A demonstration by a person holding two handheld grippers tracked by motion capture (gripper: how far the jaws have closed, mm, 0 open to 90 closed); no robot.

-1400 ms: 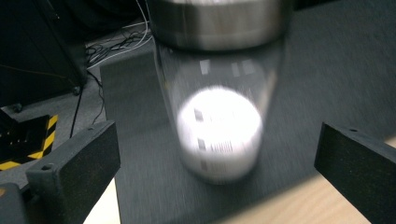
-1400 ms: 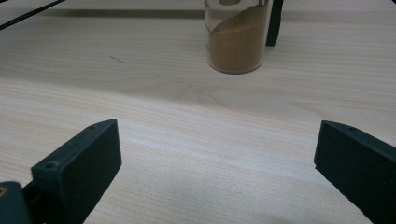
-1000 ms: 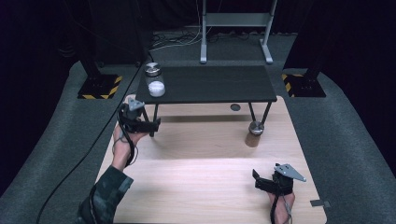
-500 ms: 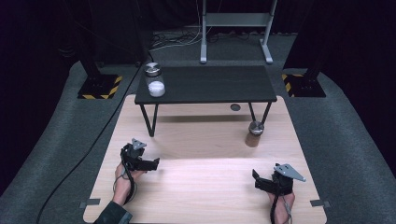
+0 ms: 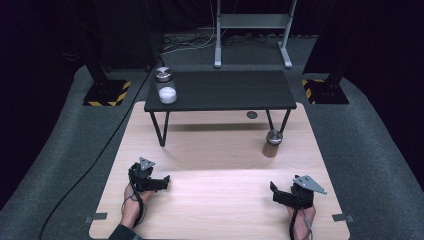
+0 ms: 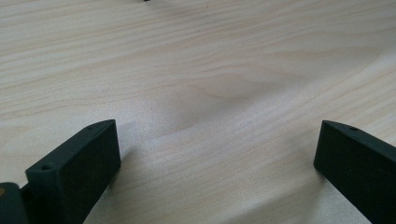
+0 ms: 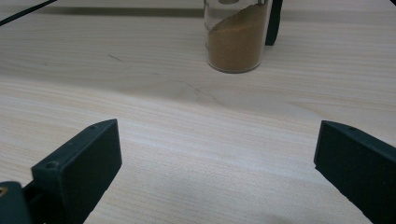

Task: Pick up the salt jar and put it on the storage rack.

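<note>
My left gripper (image 5: 162,181) rests low over the near left of the wooden board (image 5: 215,165); its jaws stand wide apart with bare wood between them (image 6: 217,140). At the near right, my right gripper (image 5: 275,193) is open too (image 7: 217,140), with nothing in it. A glass jar of brown powder (image 7: 235,39) stands upright ahead of the right gripper, apart from it, beside the black table's right leg (image 5: 272,144). A lidded jar of white powder (image 5: 166,89) stands on the left end of the small black table (image 5: 225,90).
A small round grey disc (image 5: 252,115) lies on the board under the black table's far edge. A black cable (image 5: 85,175) trails over the grey floor at the left. Metal stand legs (image 5: 250,35) rise behind the table.
My left gripper has come back from beside the black table's left leg to the near left of the board. The right gripper has stayed put.
</note>
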